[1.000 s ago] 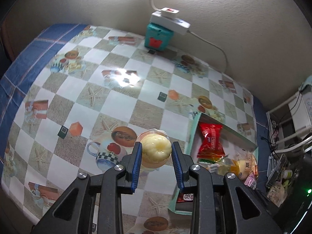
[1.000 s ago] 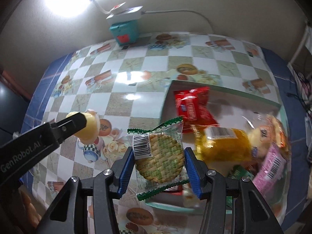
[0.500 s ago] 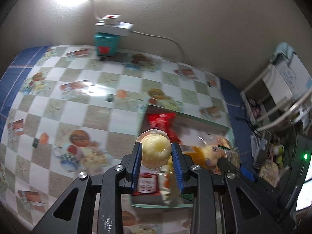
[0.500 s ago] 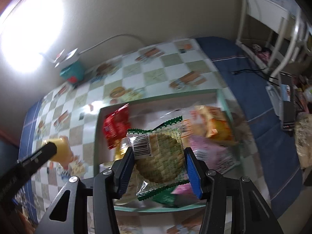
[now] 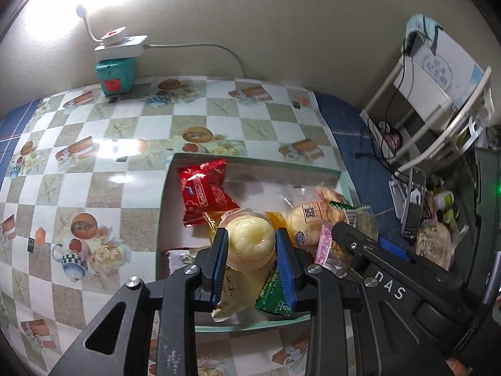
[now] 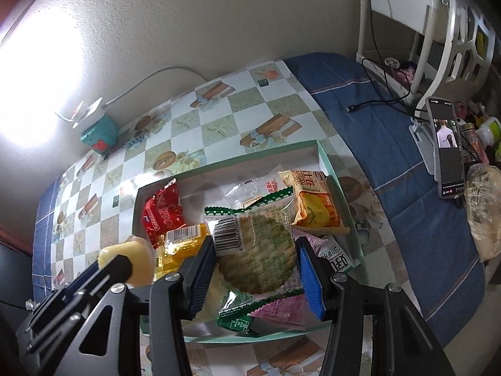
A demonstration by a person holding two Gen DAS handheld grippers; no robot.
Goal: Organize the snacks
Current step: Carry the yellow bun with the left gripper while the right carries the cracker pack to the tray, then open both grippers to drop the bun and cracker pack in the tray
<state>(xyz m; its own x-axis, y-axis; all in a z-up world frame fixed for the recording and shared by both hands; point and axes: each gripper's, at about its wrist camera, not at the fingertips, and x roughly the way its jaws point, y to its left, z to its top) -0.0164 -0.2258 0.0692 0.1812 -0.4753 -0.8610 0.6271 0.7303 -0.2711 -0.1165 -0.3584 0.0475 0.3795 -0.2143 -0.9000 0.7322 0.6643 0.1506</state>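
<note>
My left gripper [image 5: 250, 247] is shut on a pale yellow jelly cup [image 5: 249, 242] and holds it over the near part of the green-rimmed snack box [image 5: 250, 160]. My right gripper [image 6: 256, 260] is shut on a clear-wrapped round cracker with green edges [image 6: 256, 250], also over the box [image 6: 325, 169]. The box holds a red packet [image 5: 205, 194], an orange packet [image 6: 316, 203], a yellow packet [image 6: 180, 247], pink and green packets. The jelly cup also shows at the left of the right wrist view [image 6: 131, 260].
A teal box with a white power strip [image 5: 117, 59] stands at the table's back by the wall. To the right, a blue cloth [image 6: 407, 169], a phone on a stand [image 6: 446, 147], a white rack [image 5: 438, 94] and bagged food [image 6: 483, 213].
Both grippers have moved right and forward from beside the box to over it, carrying the jelly cup and the cracker. Both stay shut on them.
</note>
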